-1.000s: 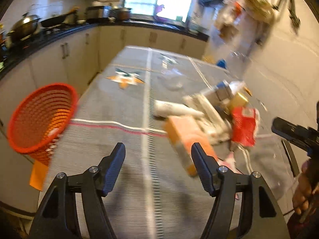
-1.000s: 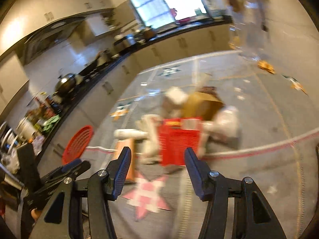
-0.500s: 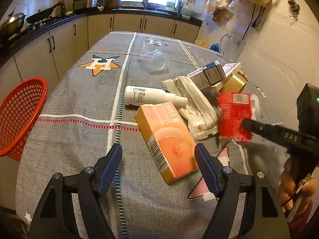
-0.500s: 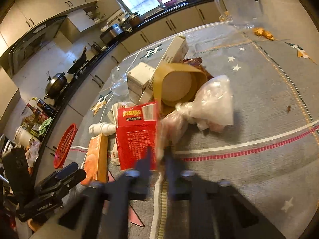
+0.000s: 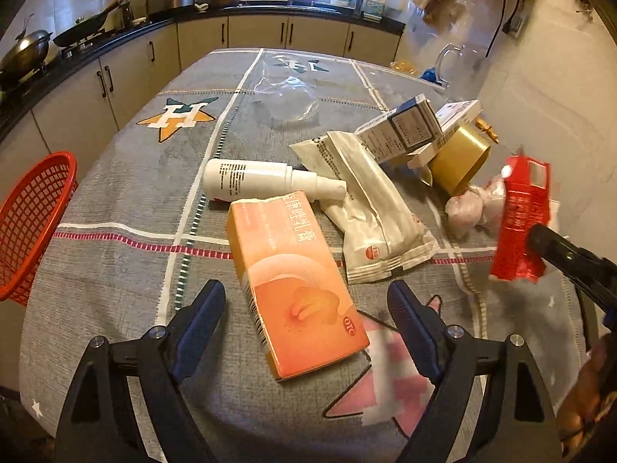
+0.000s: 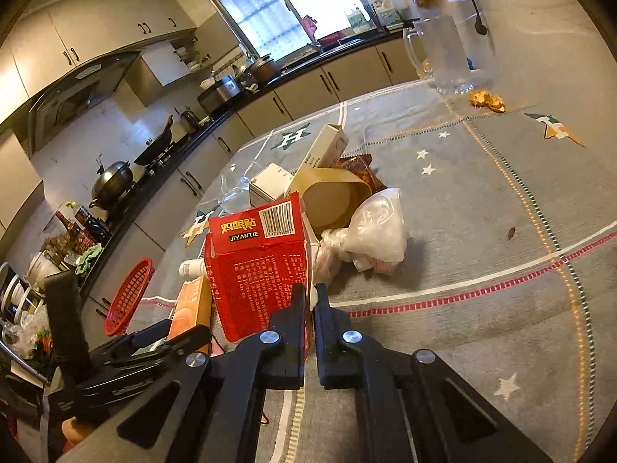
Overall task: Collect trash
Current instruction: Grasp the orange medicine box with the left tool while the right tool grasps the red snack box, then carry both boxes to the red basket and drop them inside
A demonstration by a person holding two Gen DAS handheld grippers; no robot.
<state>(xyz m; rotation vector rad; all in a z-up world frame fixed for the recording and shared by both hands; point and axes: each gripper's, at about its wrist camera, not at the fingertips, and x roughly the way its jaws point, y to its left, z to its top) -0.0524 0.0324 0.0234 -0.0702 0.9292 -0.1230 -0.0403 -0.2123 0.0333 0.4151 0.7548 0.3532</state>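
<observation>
My right tongs (image 6: 311,301) are pressed together, pinching the edge of the flat red cardboard carton (image 6: 256,266) and holding it tilted above the grey patterned tablecloth (image 6: 482,231). My left tongs (image 5: 306,314) are spreading wider, with the near end of the orange rectangular cardboard box (image 5: 293,281) lying between the fingers, untouched. Beyond it lie a white plastic spray bottle (image 5: 266,181) and a white foil pouch (image 5: 370,208). The red plastic mesh basket (image 5: 31,223) hangs off the table's left edge.
</observation>
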